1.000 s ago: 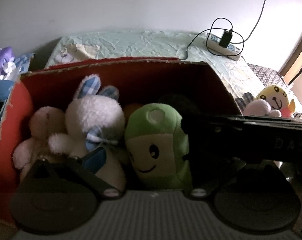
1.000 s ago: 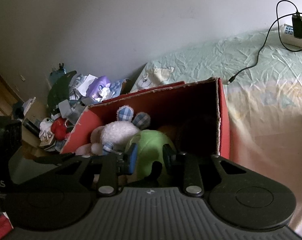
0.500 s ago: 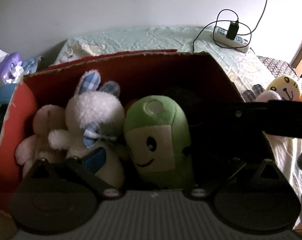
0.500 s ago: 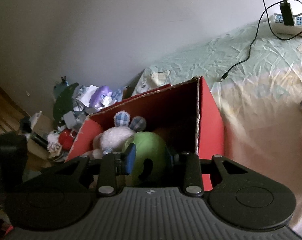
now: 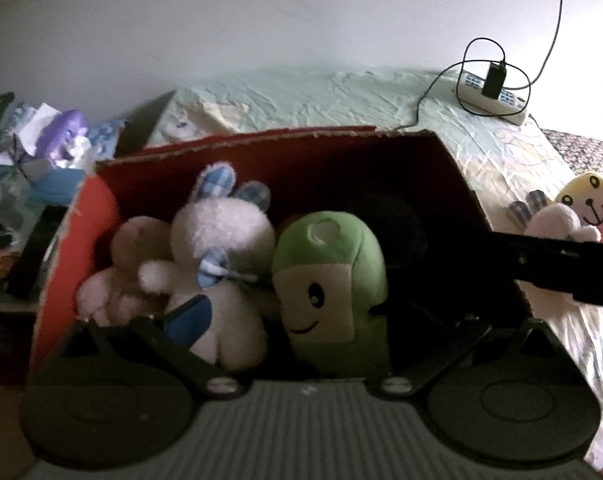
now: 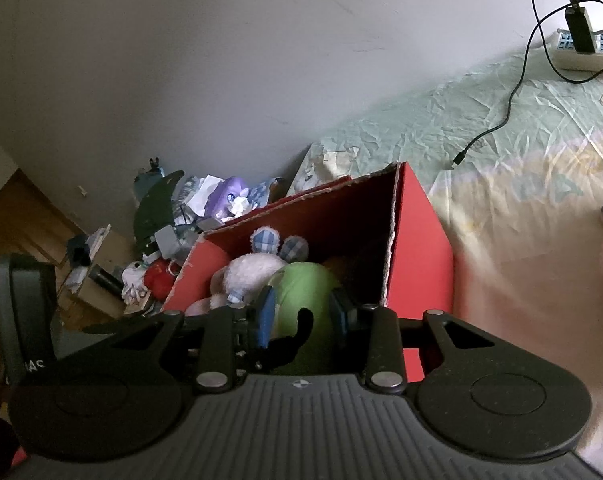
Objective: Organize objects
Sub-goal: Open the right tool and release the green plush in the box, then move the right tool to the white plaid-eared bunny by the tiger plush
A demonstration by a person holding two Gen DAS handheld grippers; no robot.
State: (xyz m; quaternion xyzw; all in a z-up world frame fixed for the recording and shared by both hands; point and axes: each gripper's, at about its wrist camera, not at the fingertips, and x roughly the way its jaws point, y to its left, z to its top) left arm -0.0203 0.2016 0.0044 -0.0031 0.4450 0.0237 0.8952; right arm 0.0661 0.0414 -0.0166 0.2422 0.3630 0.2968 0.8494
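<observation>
Inside the red box (image 5: 101,216), a white rabbit (image 5: 221,240) has blue-checked ears. Right of it sits a green plush (image 5: 333,280) with a cream face. Behind the box, the sheet (image 5: 321,96) is pale green. Right of the box, a yellow plush (image 5: 589,196).

1 red cardboard box (image 5: 105,216) holds 3 visible plush toys: 1 pink plush (image 5: 129,264), 1 white rabbit (image 5: 221,240), 1 green plush (image 5: 333,280). 2 more plush toys (image 5: 581,204) lie on the bed, plus 1 power strip (image 5: 497,100).
</observation>
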